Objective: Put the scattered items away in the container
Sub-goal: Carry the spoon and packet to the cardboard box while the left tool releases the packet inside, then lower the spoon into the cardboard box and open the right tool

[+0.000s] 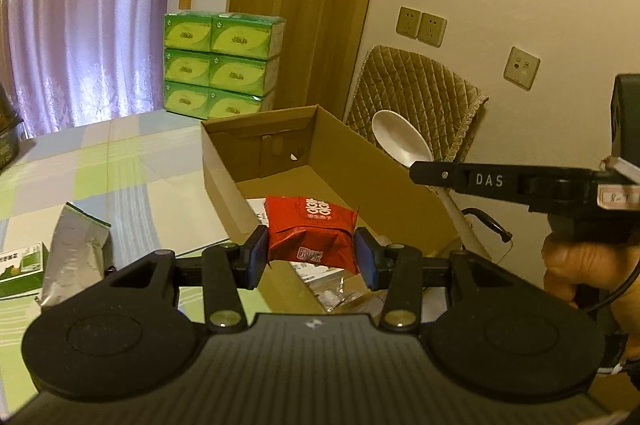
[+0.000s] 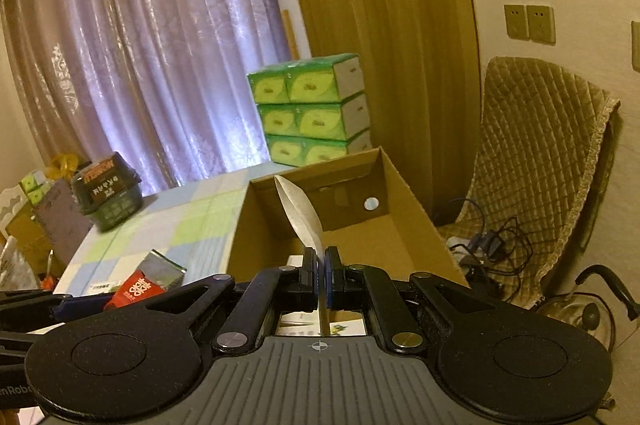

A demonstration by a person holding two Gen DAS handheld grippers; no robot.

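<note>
Red foil catches the eye first in the left wrist view: a red packet (image 1: 312, 231) with white characters is pinched between the two blue pads (image 1: 256, 257) of the left gripper (image 1: 312, 257), which is clenched on its sides. The packet hangs just over the near end of an open cardboard box (image 1: 224, 177); some paper and clear wrapping already lie on the box floor beneath it. Off to the gripper's left, on the checked tablecloth (image 1: 120, 161), sit a silver pouch (image 1: 76, 257) and, beside it, a small green and white carton (image 1: 22, 269). To its right, the right gripper (image 1: 416, 171) reaches in, held by a hand (image 1: 580, 265), with a white spoon (image 1: 400, 139) standing bowl-up from its tip, beyond the box's right wall. Far ahead, green tissue packs (image 1: 220, 65) are stacked three high near a purple curtain (image 1: 80, 17).

From the right wrist view, the right gripper (image 2: 321, 281) is closed tight on the spoon's (image 2: 300, 209) handle, the bowl seen edge-on and rising ahead over the box (image 2: 408, 209). Below the fingers, printed cartons show inside the box. Down to this gripper's left, the red packet (image 2: 136, 291) appears at the left gripper's tip, with the silver pouch (image 2: 164, 267) just behind it. Further left on the table stands a dark tub (image 2: 108, 193). A quilted chair cover (image 2: 536, 137) hangs to the right.
</note>
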